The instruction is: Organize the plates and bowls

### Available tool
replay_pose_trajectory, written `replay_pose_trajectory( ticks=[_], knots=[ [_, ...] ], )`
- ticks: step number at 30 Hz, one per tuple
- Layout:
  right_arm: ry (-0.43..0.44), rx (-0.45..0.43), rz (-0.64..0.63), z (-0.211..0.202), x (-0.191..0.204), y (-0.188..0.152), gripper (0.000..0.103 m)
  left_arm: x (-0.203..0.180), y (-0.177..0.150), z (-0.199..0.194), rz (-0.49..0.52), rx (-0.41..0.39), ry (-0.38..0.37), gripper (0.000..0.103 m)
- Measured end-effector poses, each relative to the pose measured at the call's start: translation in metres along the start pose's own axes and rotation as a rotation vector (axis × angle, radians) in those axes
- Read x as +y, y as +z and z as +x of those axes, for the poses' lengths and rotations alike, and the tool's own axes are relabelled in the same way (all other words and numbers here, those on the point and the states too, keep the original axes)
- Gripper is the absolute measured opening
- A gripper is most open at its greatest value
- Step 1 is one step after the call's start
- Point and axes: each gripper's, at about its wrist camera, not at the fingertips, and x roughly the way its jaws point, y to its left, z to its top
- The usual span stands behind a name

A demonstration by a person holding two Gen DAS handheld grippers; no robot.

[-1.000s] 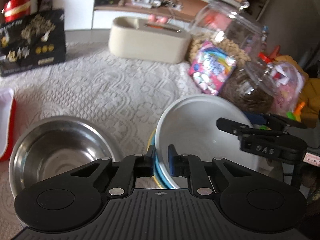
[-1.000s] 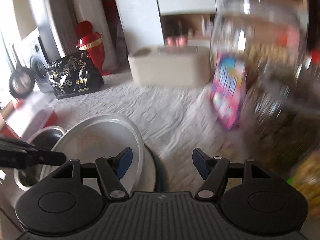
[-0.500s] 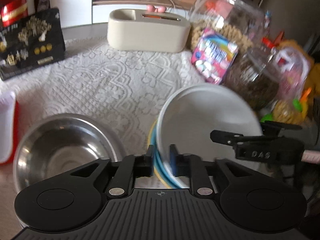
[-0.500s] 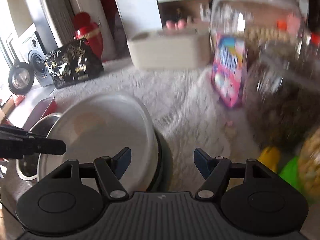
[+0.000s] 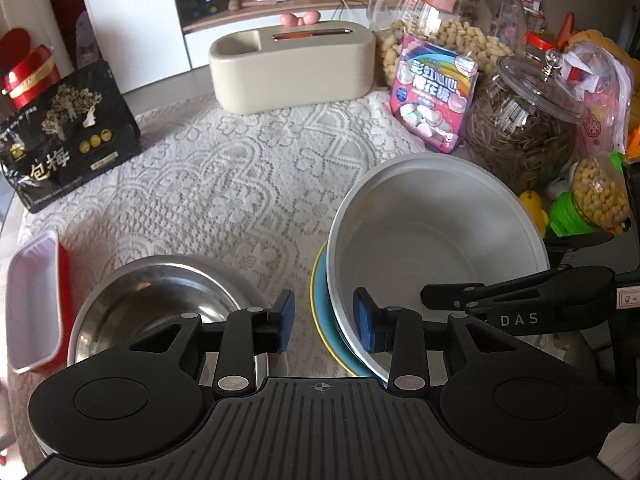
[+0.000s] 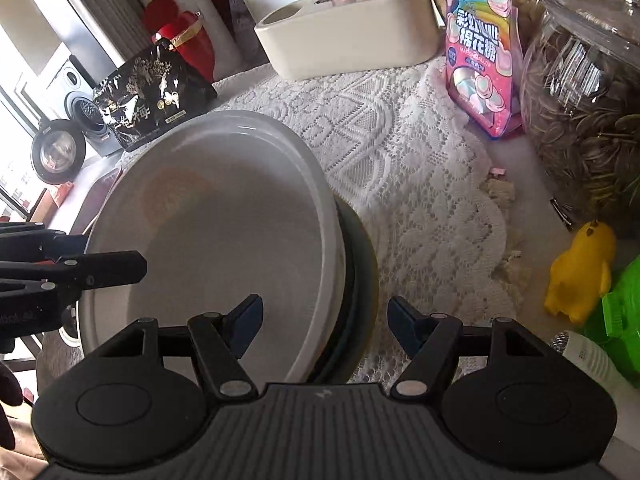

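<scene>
White bowl [image 5: 436,240] rim between opening left hand-held gripper [image 5: 323,322] pads.

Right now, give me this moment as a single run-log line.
left gripper: opening, astride white bowl rim | right gripper: open, astride bowl rim | bowl: on blue plate | steel bowl: untouched

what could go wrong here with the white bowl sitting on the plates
1. The white bowl looks tilted on the blue plate; with the left gripper opening off its rim, it might slide or rock.
2. The right gripper straddles the bowl's other rim, open; a nudge could shift the stack.
3. The seed jar stands close behind; a wide swing might hit it.
</scene>
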Motion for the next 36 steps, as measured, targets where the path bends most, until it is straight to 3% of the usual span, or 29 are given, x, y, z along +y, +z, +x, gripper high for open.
replay_pose_trajectory(
  ticks=[12,18,31,36],
  knots=[
    [0.011,0.004,0.014,0.001,-0.002,-0.001,0.070,0.004,0.000,0.011,-0.052,0.041,-0.045,0.038],
    [0.032,0.020,0.031,0.003,-0.002,-0.001,0.070,0.017,0.001,0.022,-0.150,0.077,-0.120,0.038],
    [0.045,0.037,0.045,0.006,-0.003,-0.002,0.070,0.031,-0.001,0.037,-0.259,0.117,-0.210,0.042],
    [0.060,0.041,0.062,0.006,-0.005,-0.001,0.070,0.023,-0.002,0.039,-0.227,0.126,-0.210,0.046]
  ],
)
